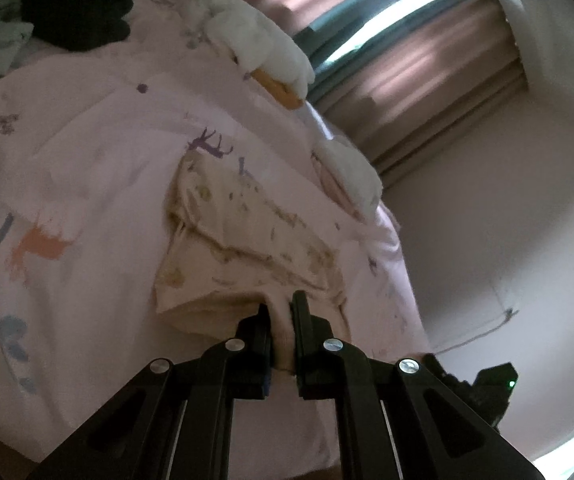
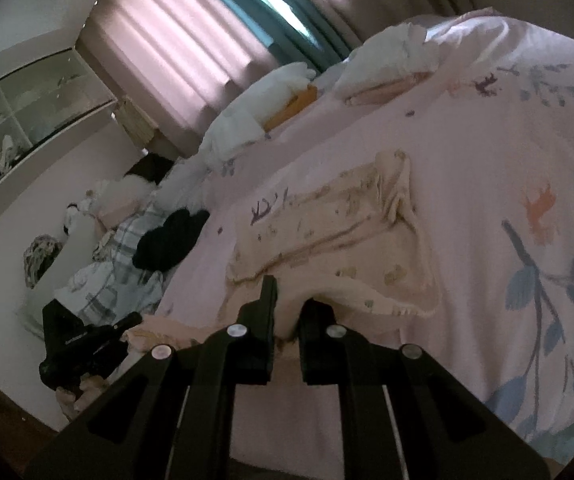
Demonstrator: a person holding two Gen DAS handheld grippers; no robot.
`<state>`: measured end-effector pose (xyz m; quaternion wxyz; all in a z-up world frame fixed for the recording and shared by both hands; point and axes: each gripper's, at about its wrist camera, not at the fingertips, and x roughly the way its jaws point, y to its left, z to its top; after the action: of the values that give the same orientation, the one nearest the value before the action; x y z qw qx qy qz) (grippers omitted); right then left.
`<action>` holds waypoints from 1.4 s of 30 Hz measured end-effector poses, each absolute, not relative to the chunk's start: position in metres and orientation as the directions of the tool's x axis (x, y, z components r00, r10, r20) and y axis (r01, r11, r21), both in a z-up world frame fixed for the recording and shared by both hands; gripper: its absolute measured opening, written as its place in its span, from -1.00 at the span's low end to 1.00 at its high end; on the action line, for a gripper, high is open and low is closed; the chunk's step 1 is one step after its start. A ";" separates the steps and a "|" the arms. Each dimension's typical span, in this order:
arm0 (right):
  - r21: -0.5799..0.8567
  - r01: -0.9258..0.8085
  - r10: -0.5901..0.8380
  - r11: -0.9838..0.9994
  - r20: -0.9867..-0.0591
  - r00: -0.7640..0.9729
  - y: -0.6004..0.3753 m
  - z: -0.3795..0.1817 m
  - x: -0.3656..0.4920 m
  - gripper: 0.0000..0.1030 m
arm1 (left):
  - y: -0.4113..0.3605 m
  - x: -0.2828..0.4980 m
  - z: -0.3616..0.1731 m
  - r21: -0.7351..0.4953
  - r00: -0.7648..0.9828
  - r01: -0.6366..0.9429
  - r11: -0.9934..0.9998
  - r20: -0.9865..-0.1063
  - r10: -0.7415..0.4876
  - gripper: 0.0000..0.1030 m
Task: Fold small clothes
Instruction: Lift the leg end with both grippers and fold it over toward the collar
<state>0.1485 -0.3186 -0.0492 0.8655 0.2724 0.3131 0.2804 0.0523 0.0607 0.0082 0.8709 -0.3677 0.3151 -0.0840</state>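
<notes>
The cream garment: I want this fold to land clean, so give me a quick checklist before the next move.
1. Left gripper pinches the cream garment: ok.
2. Right gripper pinches its near edge too: ok.
3. Rest of garment lies on the pink bedspread: ok.
4. Garment smooth: not ok, wrinkled.
5. Black clothing clear of the garment: ok.
6. Grips at matching corners: cannot tell.

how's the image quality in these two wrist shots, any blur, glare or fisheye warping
Left wrist view: dim and soft, the cream garment slightly smeared, a bright strip of glare between the curtains, bed edge bowed by the lens. Right wrist view: similar dimness, curtains backlit, dark corners around the round image, right claw sharpest.
</notes>
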 end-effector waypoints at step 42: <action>0.394 -0.170 0.415 0.904 -0.707 0.573 -0.272 -0.119 0.405 -0.84 | 0.067 0.326 -0.077 -0.155 0.631 -0.155 0.976 -0.775 -0.023 -0.87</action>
<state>0.4046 -0.2717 -0.1191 0.8753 0.1426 0.4309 0.1671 0.3261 0.0672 -0.0767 0.8971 -0.1040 0.4278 0.0368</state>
